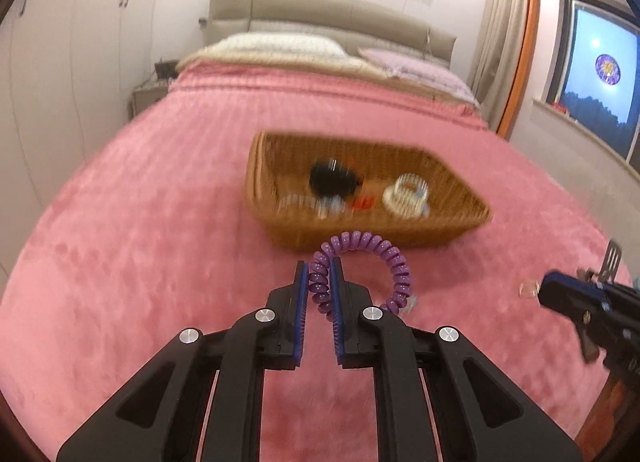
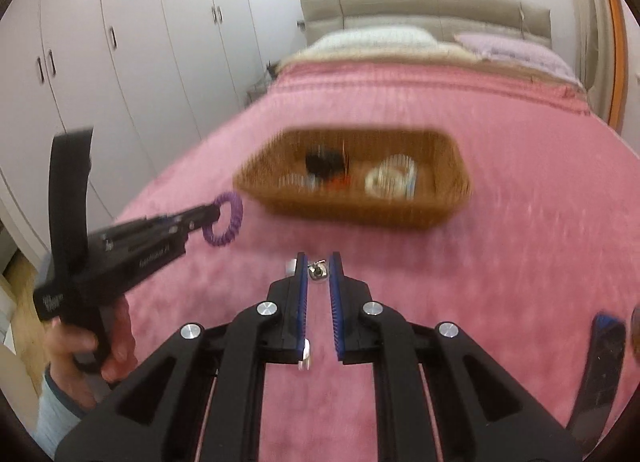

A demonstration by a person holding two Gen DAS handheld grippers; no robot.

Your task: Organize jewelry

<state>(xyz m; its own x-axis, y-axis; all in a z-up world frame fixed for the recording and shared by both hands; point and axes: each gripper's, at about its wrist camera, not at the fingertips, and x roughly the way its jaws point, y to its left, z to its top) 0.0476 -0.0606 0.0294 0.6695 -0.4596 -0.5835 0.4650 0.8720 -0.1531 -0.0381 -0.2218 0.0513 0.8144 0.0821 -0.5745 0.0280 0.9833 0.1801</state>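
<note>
A pink bed cover (image 1: 160, 221) carries a wicker basket (image 1: 472, 201). The left tool (image 1: 319, 274) pinches a purple spiral hair tie (image 1: 396, 262); the right tool (image 2: 319, 266) pinches a small silver trinket (image 2: 318, 273).

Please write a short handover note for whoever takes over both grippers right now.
Left gripper: shut on the purple spiral bracelet, held above the pink bedspread.
Right gripper: shut on a small silver piece, too small to identify.
Wicker basket: ahead of both grippers on the bed, already holding a black item, a white ring-shaped piece and some blurred bits.
Left to do: drop both held pieces into the basket.
</note>
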